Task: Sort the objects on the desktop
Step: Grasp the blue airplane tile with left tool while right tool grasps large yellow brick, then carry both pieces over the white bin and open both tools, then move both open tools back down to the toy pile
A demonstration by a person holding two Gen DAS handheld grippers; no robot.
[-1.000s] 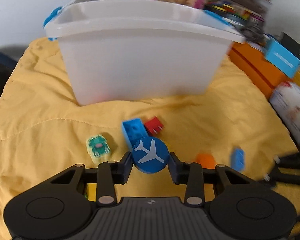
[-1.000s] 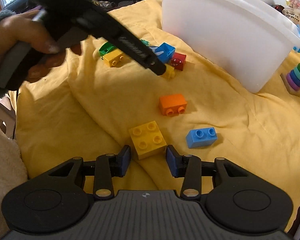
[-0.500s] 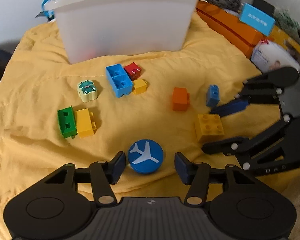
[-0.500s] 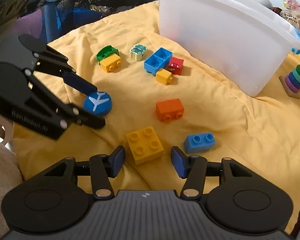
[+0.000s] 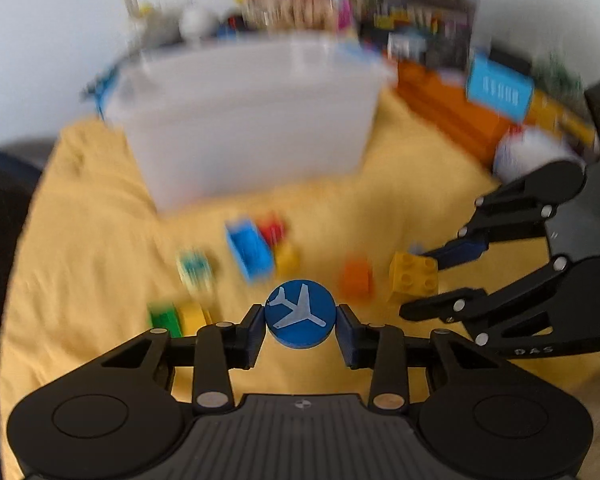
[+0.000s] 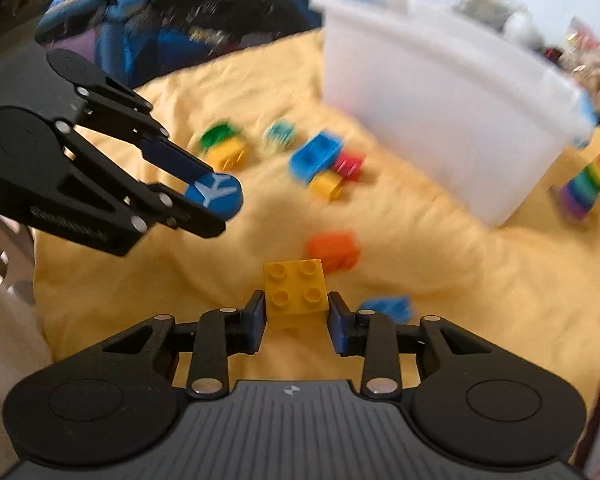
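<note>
In the left wrist view the left gripper (image 5: 301, 330) is closing, its pads pressed on the blue airplane disc (image 5: 300, 314) above the yellow blanket (image 5: 100, 248), near the white bin (image 5: 252, 120), and in the right wrist view the right gripper (image 6: 296, 320) is closing on the yellow four-stud brick (image 6: 296, 294), clamped between its pads.

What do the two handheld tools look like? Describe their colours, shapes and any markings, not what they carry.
Both the left tool and the right tool are matte black, with blue pads on two straight fingers, round silver rivets on scissor linkages, paired disc-shaped housings and a grey ribbed base. Raised lettering marks one arm.
</note>
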